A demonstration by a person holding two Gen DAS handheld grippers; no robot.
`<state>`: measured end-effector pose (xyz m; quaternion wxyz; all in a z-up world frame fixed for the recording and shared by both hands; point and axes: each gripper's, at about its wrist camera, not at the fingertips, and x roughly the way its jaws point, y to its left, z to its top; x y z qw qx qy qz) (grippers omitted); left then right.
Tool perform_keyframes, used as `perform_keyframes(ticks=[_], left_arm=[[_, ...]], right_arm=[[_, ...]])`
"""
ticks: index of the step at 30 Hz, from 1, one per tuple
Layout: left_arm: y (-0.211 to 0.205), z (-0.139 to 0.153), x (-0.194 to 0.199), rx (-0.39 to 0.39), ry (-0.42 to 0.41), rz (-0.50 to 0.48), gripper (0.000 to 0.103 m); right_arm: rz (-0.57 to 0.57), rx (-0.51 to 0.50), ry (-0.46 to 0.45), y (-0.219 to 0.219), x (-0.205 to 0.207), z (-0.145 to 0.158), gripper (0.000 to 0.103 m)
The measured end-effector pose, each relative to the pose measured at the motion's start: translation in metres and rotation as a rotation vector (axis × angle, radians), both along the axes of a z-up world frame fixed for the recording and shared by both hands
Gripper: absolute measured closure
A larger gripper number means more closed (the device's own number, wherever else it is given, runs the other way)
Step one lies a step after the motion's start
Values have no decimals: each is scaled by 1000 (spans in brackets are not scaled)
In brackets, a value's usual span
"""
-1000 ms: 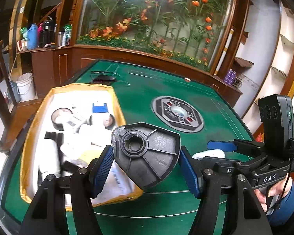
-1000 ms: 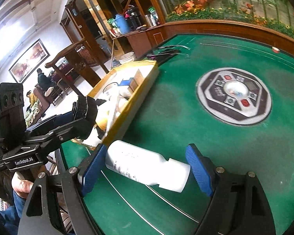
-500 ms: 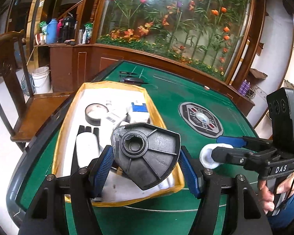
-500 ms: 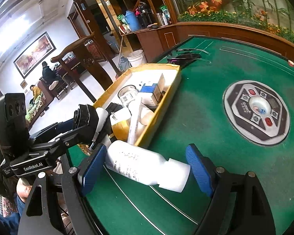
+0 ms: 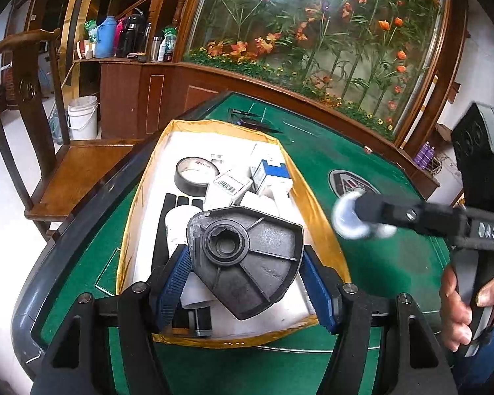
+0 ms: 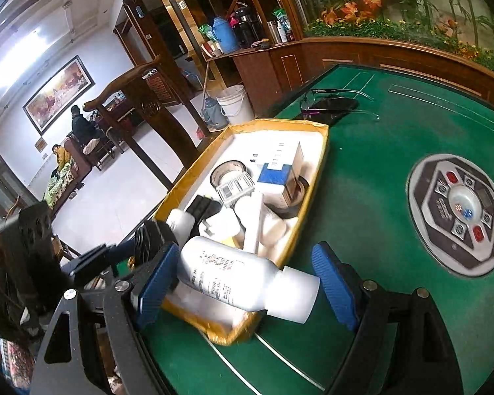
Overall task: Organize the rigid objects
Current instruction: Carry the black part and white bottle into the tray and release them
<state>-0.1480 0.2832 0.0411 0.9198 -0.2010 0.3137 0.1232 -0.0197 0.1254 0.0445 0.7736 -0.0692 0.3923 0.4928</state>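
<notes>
My left gripper [image 5: 245,284] is shut on a black fan-shaped plastic part [image 5: 247,256] with a round hub, and holds it above the near end of a yellow-rimmed white tray [image 5: 138,197]. My right gripper [image 6: 247,279] is shut on a white bottle [image 6: 227,276], gripped end to end, cap to the right. That bottle hangs over the near corner of the tray [image 6: 324,151]. In the left wrist view the bottle's cap [image 5: 349,219] is blurred at the right. The tray holds a tape roll [image 5: 196,176], a blue-and-white box [image 5: 273,171], another white bottle [image 5: 178,227] and several other pieces.
The tray lies on a green felt table [image 6: 362,197] with a round control panel [image 6: 457,214] in its middle. Glasses on a dark case [image 6: 332,105] lie beyond the tray. A wooden chair [image 5: 66,164] and a white bucket [image 5: 82,117] stand past the table's left edge.
Both grippers have moved towards the tray with their loads. The black part now hangs over the tray's near end, and the white bottle has come from the felt to over the tray's corner.
</notes>
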Motion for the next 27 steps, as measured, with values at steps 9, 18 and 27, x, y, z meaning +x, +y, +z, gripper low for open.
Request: perform_keyframes(ticks=[9,18,27], left_arm=[[12,-6,9,0,20,11,32],[29,-5,32,3,35,9,32],[48,-10,46,-25,49,19,32]], right_arm=[[-10,-14,5,57,18,1,20],[-4,-98,-30,143,45,-6,20],[-1,-212,-40,196,68,-28,20]])
